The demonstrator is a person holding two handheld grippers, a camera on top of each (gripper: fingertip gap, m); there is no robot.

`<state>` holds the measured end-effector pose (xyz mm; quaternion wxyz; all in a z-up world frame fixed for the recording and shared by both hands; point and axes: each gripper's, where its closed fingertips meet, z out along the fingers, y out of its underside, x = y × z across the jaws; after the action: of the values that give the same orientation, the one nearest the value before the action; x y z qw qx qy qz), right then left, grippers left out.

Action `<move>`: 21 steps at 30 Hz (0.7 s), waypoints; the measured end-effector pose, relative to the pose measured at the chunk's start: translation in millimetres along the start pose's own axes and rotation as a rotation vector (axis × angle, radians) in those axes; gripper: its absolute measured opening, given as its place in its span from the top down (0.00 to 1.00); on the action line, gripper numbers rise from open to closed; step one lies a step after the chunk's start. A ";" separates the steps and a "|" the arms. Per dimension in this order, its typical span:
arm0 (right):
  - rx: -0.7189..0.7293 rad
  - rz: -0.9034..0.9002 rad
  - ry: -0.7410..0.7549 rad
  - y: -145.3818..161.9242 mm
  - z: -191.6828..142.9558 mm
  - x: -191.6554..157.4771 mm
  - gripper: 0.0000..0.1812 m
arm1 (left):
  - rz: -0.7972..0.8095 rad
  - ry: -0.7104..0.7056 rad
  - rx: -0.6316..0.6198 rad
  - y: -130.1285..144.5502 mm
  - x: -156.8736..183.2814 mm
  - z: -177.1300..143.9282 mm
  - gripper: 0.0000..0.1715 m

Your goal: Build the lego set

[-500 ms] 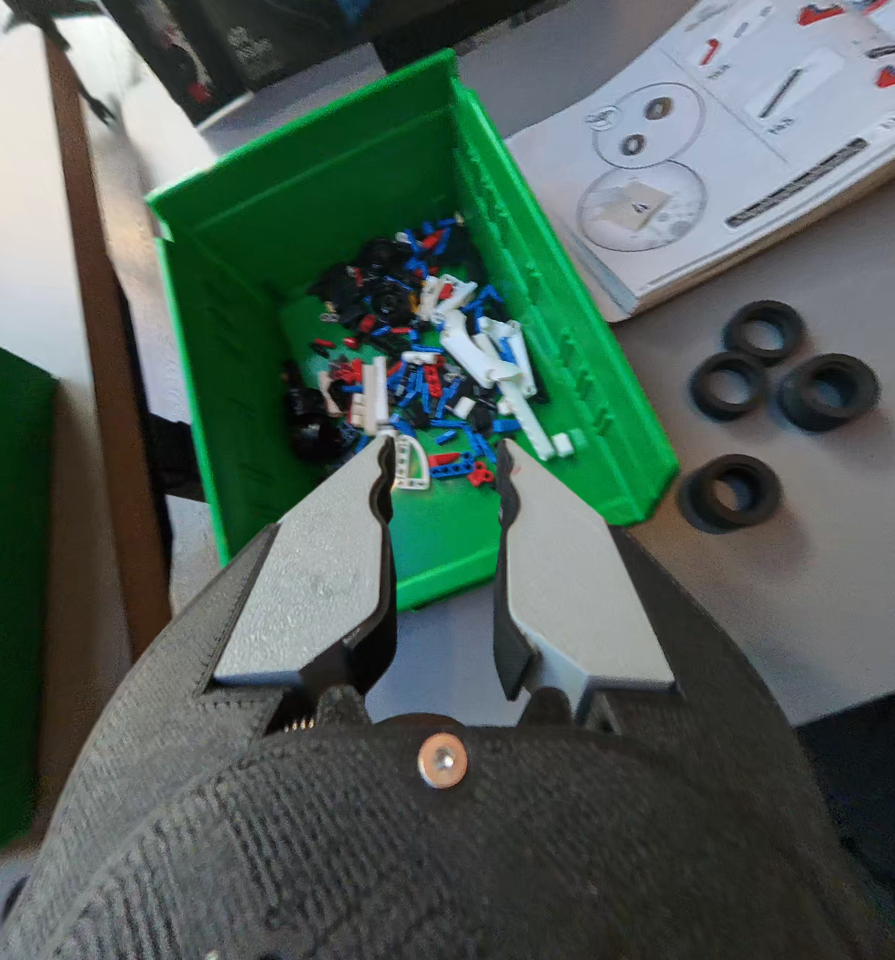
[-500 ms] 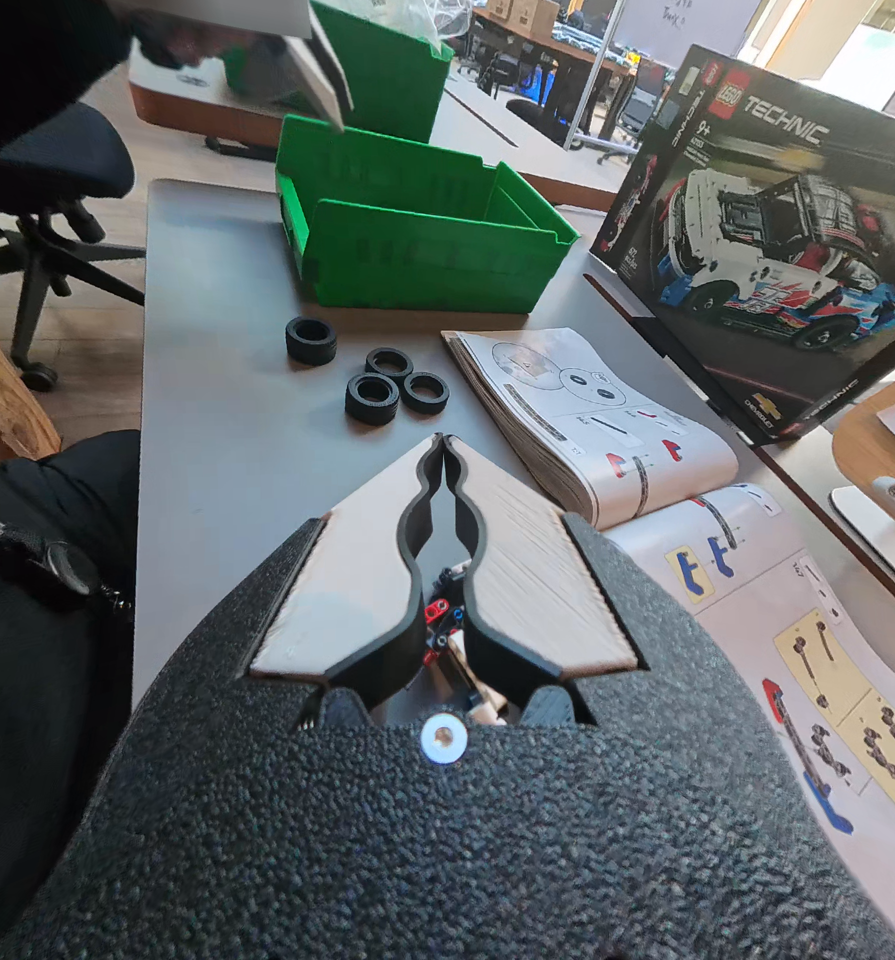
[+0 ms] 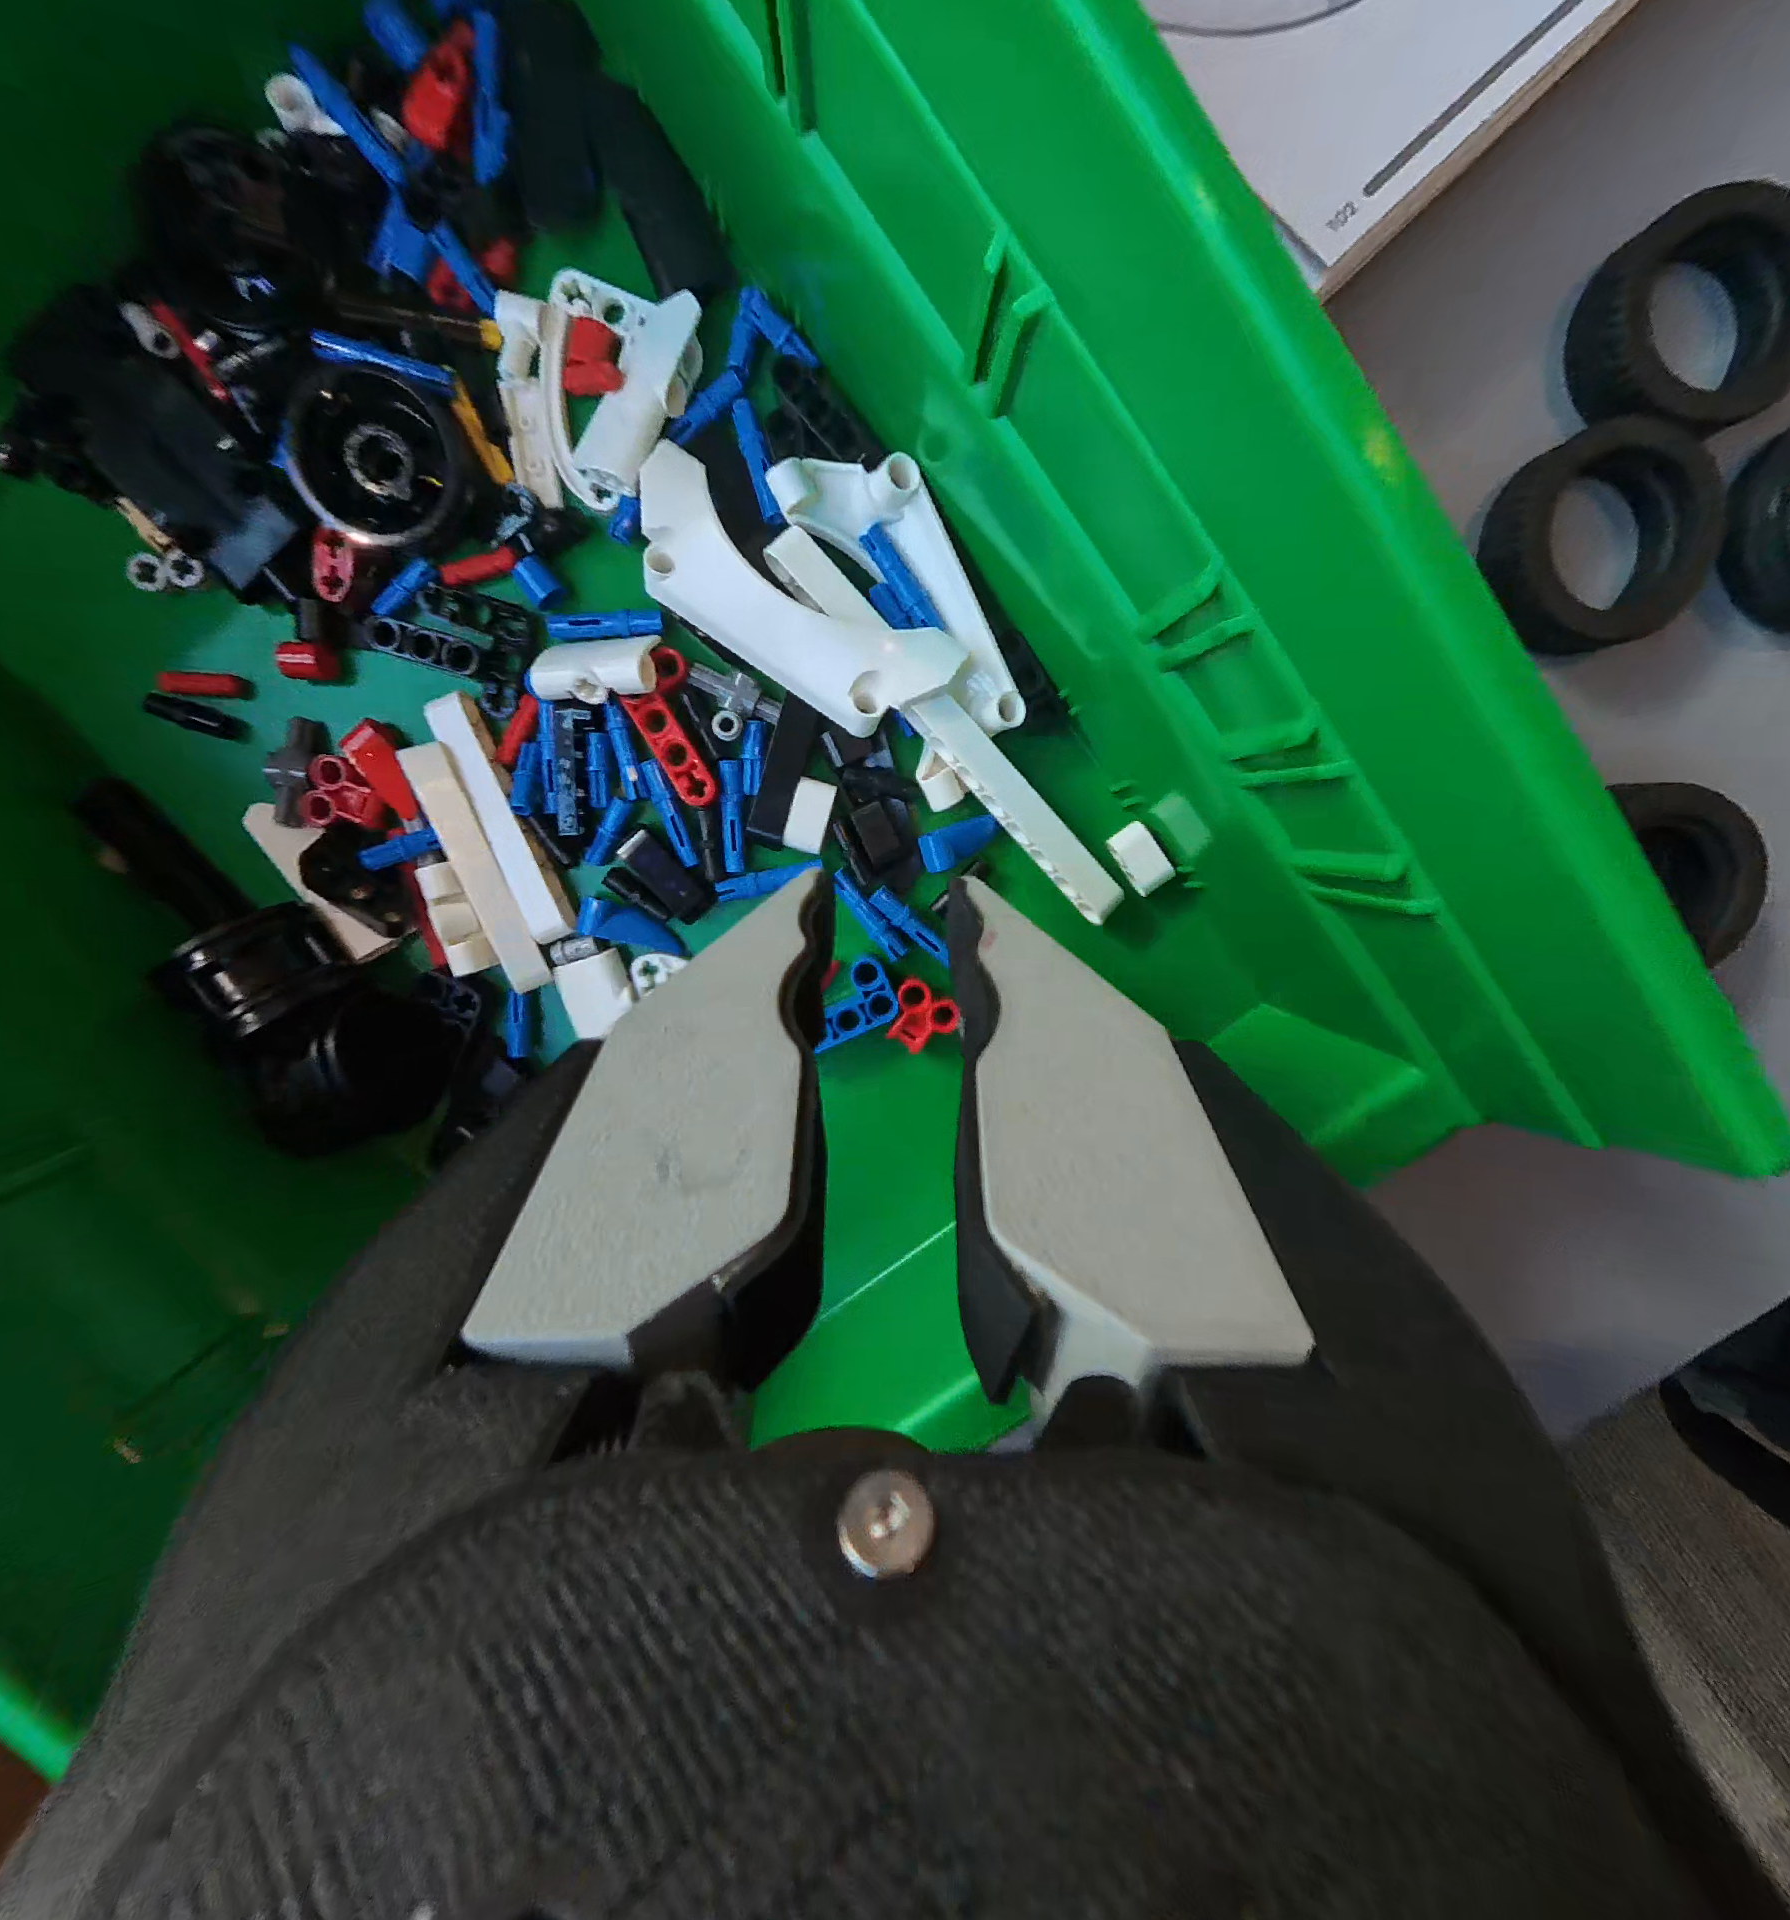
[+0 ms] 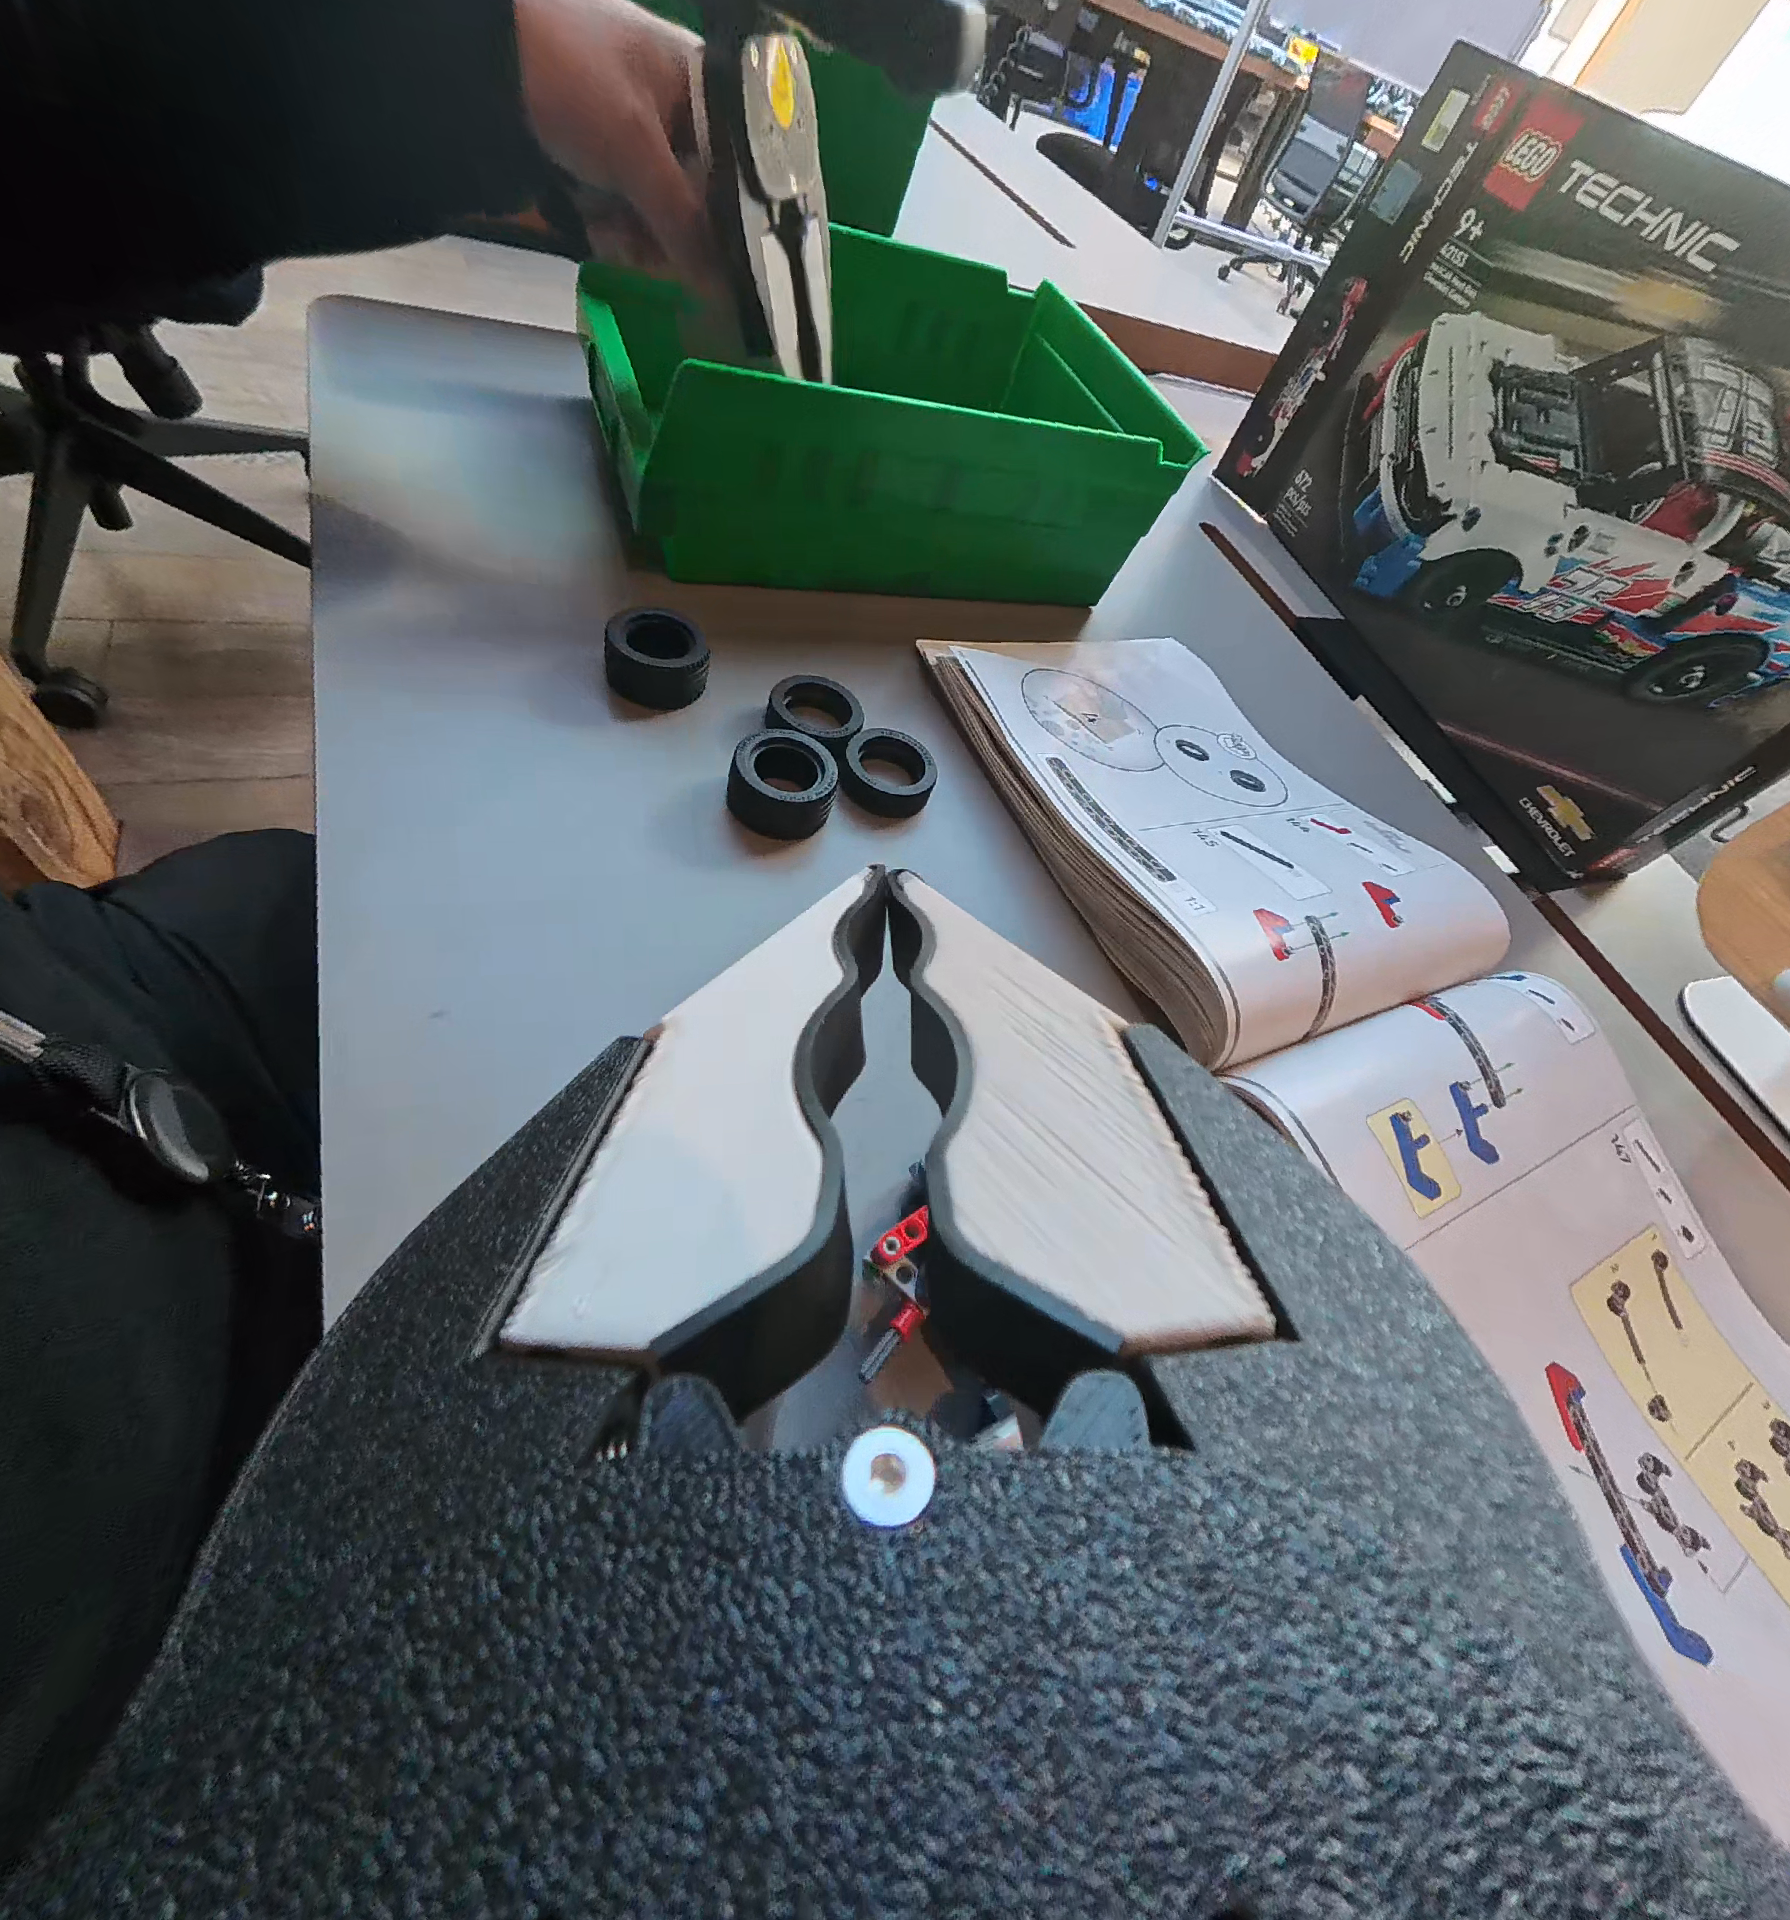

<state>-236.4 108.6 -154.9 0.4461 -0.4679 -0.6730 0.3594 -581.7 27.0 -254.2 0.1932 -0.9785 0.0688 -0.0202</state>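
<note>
Spread over the green bin (image 3: 1130, 520), the left gripper (image 3: 886, 914) may pinch several crowded pieces; the right gripper (image 4: 886, 878) looks clenched, apparently empty.

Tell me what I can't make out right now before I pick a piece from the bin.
- Right wrist view: the green bin near wall hides the pieces inside.
- Left wrist view: the left gripper covers the bin floor beneath its fingers; the fourth tyre is half hidden by the bin wall.
- Right wrist view: under the right gripper, a small red and black assembly shows only through the gap; contact unclear.
</note>
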 end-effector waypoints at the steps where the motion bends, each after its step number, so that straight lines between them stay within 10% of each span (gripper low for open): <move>1: 0.000 0.003 0.002 0.6 -1.1 0.4 1.00 | 0.007 0.012 -0.022 2.8 3.3 3.2 0.90; 21: 0.003 0.029 0.025 0.6 -10.7 4.3 1.00 | 0.507 0.065 -0.164 22.2 12.5 23.1 0.99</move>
<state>-226.9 113.6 -150.6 0.4499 -0.4815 -0.6599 0.3608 -570.5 13.5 -283.9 0.1097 -0.9412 0.3194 0.0034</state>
